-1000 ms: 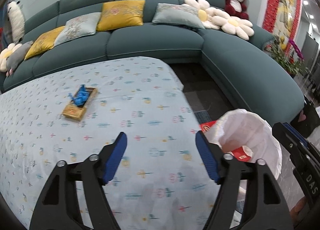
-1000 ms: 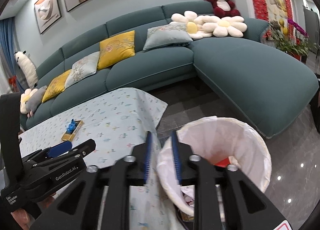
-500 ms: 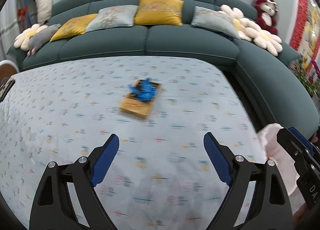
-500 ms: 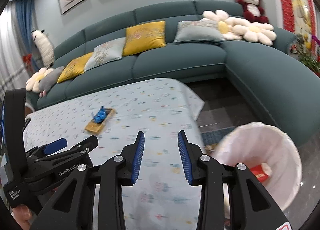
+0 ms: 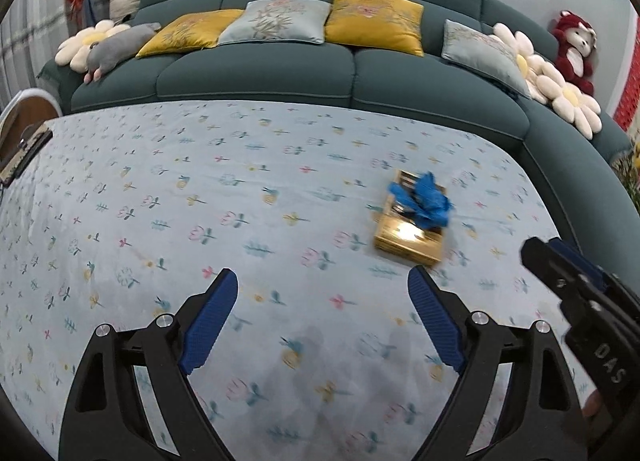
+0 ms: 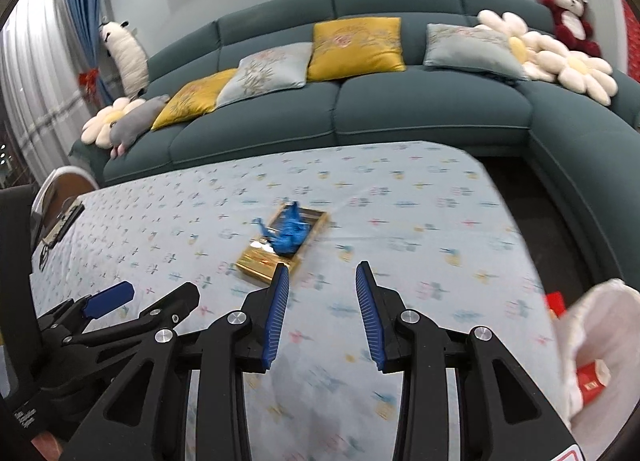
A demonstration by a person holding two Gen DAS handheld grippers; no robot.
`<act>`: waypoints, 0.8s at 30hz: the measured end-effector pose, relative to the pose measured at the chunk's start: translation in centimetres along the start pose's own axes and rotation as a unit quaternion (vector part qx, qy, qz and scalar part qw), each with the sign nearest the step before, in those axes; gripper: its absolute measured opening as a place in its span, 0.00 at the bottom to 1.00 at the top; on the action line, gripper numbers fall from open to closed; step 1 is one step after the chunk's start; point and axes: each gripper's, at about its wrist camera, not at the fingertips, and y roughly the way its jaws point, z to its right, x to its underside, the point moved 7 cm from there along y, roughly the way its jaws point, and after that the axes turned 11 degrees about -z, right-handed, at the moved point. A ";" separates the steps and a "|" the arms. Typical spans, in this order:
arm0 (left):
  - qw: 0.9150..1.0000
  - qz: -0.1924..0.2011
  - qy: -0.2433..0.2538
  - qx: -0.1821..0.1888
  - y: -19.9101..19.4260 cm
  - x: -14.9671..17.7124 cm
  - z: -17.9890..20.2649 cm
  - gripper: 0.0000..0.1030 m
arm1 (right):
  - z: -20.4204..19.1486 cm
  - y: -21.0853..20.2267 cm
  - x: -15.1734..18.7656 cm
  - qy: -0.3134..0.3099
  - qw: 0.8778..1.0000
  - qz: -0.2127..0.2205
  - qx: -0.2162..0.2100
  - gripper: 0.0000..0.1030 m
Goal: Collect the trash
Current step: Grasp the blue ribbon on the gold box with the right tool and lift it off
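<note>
A flat gold box (image 5: pixel 408 239) with a crumpled blue wrapper (image 5: pixel 426 199) on it lies on the floral tablecloth (image 5: pixel 240 201); both also show in the right wrist view, the box (image 6: pixel 260 257) and the wrapper (image 6: pixel 290 233). My left gripper (image 5: pixel 322 293) is open and empty, with the box just beyond its right finger. My right gripper (image 6: pixel 322 287) is open and empty, with the box just past its left finger. A white-lined trash bin (image 6: pixel 600 345) holding a red pack (image 6: pixel 592 381) stands at the right.
A teal corner sofa (image 5: pixel 280 73) with cushions and plush toys wraps the far and right sides of the table. A dark flat item (image 5: pixel 24 153) lies at the table's left edge, beside a round chair back (image 6: pixel 64 185).
Both grippers swung left, away from the bin and over the table toward the gold box. The right gripper opened from nearly shut. The bin left the left wrist view.
</note>
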 end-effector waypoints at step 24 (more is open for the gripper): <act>1.000 -0.004 -0.010 0.007 3.8 -2.7 -2.1 0.80 | -2.2 8.5 -3.0 -0.006 0.999 -0.044 0.004 0.19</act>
